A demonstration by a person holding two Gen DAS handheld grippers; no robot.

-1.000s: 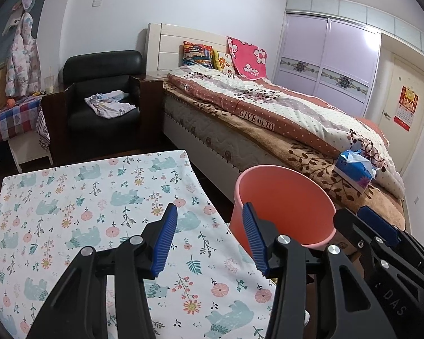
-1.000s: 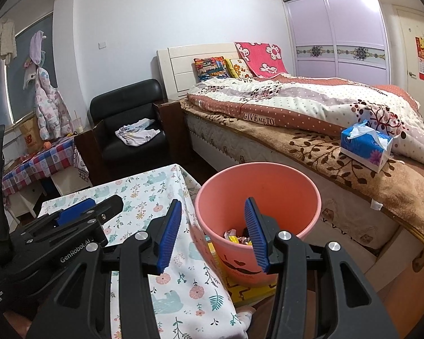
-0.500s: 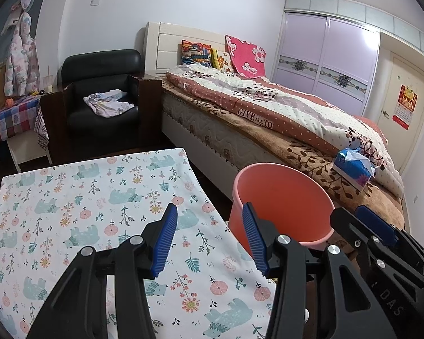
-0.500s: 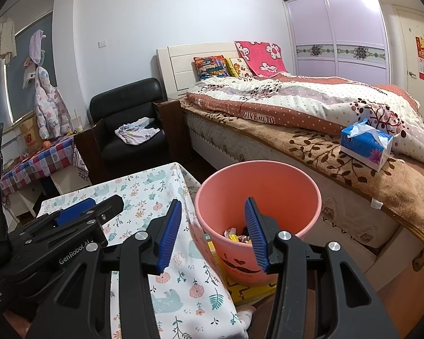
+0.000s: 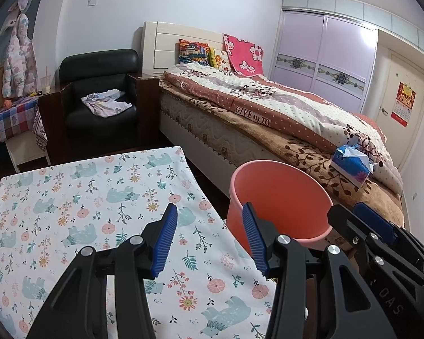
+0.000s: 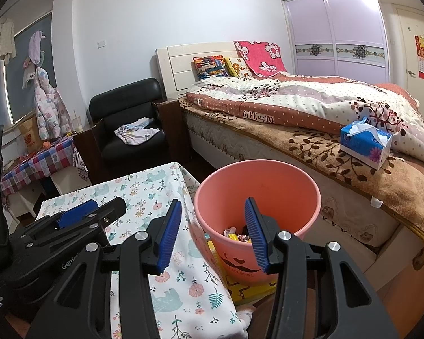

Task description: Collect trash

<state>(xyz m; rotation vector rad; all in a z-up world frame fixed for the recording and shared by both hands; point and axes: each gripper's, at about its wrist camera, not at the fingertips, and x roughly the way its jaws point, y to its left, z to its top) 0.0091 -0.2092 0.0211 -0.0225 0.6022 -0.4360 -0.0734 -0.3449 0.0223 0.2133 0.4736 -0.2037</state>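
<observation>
A pink plastic bin [image 6: 257, 180] stands on the floor between the table and the bed, with crumpled wrappers [image 6: 237, 233] at its bottom. It also shows in the left wrist view [image 5: 279, 186]. My right gripper [image 6: 213, 231] is open and empty, held above the bin's near rim. My left gripper [image 5: 210, 238] is open and empty above the table's right edge, beside the bin. The table carries a floral bear-print cloth [image 5: 79, 197] with no trash on it.
A bed [image 6: 311, 118] with a blue tissue pack [image 6: 366, 144] runs along the right. A black armchair [image 5: 99, 93] with clothes stands behind the table. A checked side table [image 5: 8, 118] is at far left. A yellow box [image 6: 248, 288] lies under the bin.
Both grippers have barely shifted; the views are almost the same. Both stay open and empty.
</observation>
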